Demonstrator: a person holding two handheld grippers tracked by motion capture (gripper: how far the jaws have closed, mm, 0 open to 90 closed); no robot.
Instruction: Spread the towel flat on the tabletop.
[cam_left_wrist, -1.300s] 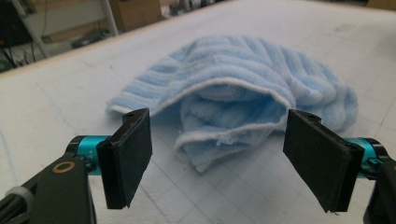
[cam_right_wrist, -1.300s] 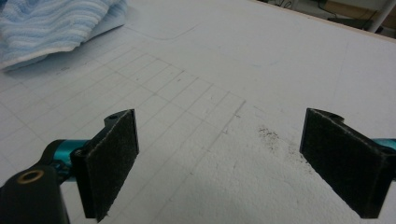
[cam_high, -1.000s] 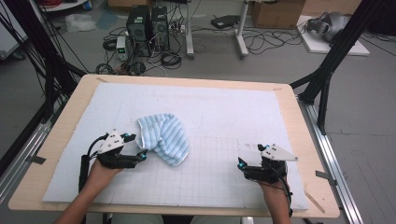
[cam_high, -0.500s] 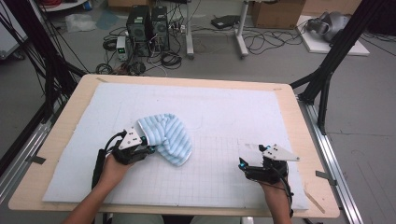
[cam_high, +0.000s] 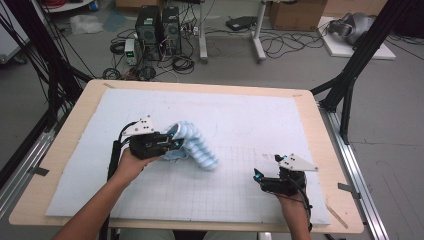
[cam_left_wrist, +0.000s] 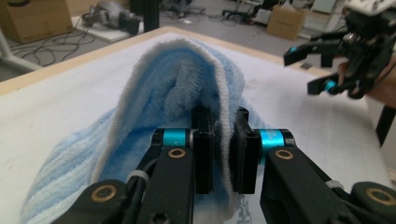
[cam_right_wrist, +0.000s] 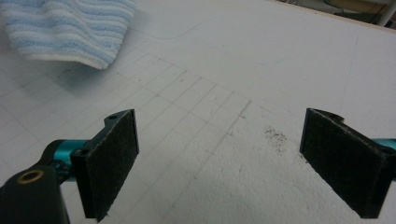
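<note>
Light blue striped terry towel (cam_high: 192, 145) lies bunched on the white gridded foam surface (cam_high: 240, 120), and its white hemmed edge (cam_left_wrist: 223, 135) is clamped between the fingers of the left gripper (cam_high: 172, 145). To do this step well, I think the grip must stay firm on the hem while the edge is lifted slowly, so the cloth opens and does not slip. The right gripper (cam_high: 257, 176) rests on the surface well apart from the towel, fingers (cam_right_wrist: 114, 161) wide apart. Compared with one second ago, the left gripper has moved in to the towel's edge and the cloth is pushed narrower; the right gripper has not moved.
</note>
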